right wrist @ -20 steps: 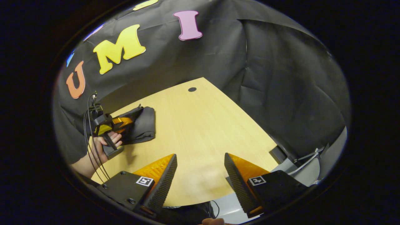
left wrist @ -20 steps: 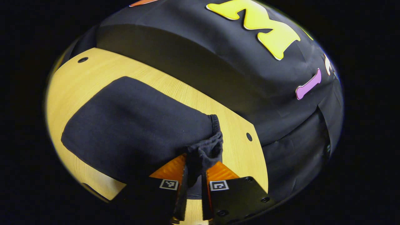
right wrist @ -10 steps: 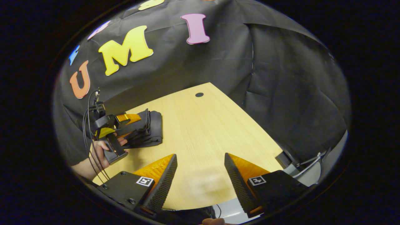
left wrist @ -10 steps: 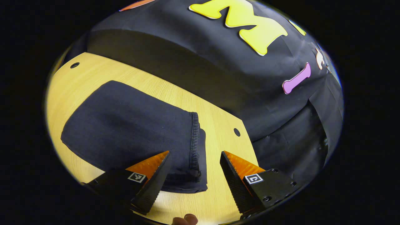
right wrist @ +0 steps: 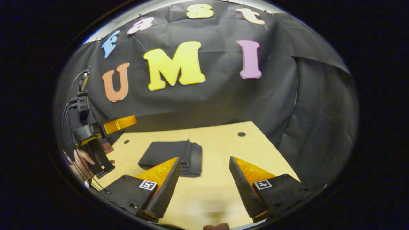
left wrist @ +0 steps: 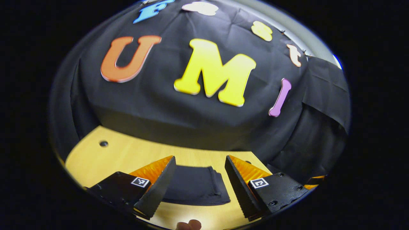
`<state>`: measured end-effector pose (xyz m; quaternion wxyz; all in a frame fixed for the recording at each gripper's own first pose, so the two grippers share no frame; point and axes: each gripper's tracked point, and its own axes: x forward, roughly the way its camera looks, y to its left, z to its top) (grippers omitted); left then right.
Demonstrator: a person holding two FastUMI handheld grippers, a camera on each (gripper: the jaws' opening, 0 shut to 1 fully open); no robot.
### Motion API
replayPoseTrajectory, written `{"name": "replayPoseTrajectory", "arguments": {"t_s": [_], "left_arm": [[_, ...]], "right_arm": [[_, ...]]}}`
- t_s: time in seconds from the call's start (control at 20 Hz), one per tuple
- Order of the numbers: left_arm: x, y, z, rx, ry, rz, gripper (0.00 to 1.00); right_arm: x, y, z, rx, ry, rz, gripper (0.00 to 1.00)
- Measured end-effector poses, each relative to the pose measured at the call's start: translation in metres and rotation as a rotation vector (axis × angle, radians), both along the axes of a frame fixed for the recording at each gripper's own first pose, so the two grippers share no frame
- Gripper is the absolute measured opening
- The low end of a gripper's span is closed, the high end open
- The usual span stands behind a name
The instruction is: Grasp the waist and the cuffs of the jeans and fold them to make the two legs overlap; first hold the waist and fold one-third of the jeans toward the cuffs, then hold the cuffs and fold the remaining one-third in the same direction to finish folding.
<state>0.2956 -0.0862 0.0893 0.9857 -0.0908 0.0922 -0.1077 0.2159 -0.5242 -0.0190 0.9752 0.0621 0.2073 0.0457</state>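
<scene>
Nearest in the left gripper view, the left gripper (left wrist: 199,179) has its two fingers spread wide apart with nothing held between them. A fingertip or two of the person's hand (left wrist: 188,224) peeks in at the bottom edge. Just beyond the fingers, seen through the gap between them, the jeans (left wrist: 195,189) lie folded into a flat dark bundle on the table (left wrist: 127,153), with stacked layer edges along their right side. The gripper is raised above the jeans and does not touch them. Farther off, a small dark hole (left wrist: 103,143) sits in the table near its far left corner, and the black cloth wall (left wrist: 179,121) rises behind the table's far edge.

In the right gripper view, the right gripper (right wrist: 204,179) is likewise wide open and empty, hovering over bare table (right wrist: 217,150) near its front edge. Beyond its left finger, the folded jeans (right wrist: 172,155) rest on the table's left half, layered edges to the right. Farther left, the left gripper (right wrist: 119,124) is held up in the air by a hand (right wrist: 83,158), clear of the jeans, with cables running up from it. A hole (right wrist: 241,134) marks the table's far right corner.
</scene>
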Motion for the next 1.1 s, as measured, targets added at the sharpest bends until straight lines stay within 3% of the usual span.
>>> {"name": "replayPoseTrajectory", "arguments": {"t_s": [0.15,0.3,0.55,1.1], "left_arm": [[-0.040,0.035,0.048,0.073,-0.118,0.096,0.98],[-0.079,0.051,0.064,0.126,-0.169,0.127,0.98],[-0.128,0.059,0.072,0.104,-0.210,0.167,0.98],[-0.152,0.063,0.063,0.104,-0.187,0.185,0.98]], "right_arm": [[0.006,0.021,0.046,-0.047,-0.164,0.006,0.94],[0.000,0.057,0.071,-0.051,-0.247,0.058,0.92],[-0.009,0.073,0.098,-0.010,-0.379,0.024,0.92],[-0.033,0.074,0.099,-0.065,-0.411,-0.001,0.94]]}}
